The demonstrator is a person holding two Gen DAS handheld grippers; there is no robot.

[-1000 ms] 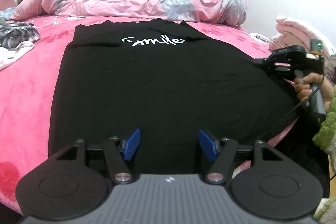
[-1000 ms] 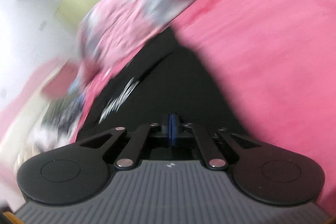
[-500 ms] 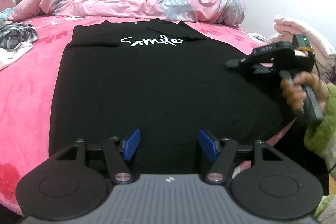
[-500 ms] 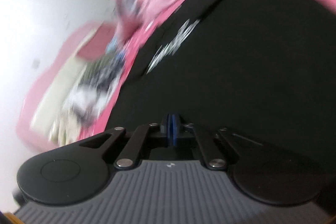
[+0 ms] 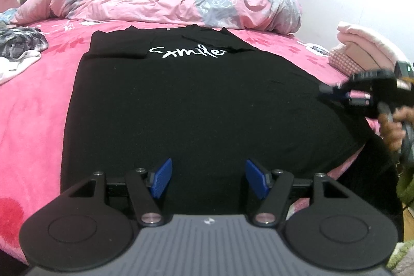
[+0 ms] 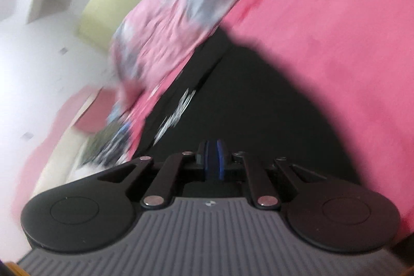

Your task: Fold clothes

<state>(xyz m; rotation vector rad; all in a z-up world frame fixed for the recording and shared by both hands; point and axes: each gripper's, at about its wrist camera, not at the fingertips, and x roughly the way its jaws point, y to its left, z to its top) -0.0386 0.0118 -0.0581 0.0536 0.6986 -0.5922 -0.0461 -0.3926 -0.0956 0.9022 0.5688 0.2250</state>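
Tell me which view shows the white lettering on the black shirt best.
Left wrist view: the white lettering sits sharp and unobstructed near the collar of the black shirt. The right wrist view shows it only as a tilted, motion-blurred streak.

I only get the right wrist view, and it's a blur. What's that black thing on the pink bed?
Observer: A black T-shirt, spread flat, front up; its white script seems to read "Smile".
Operator: Where's the other claw?
Observer: The left claw hovers open over the shirt's near hem, with nothing between its pads.
Operator: Anything else lying around?
Observer: Folded pink clothes sit stacked at the bed's right edge.
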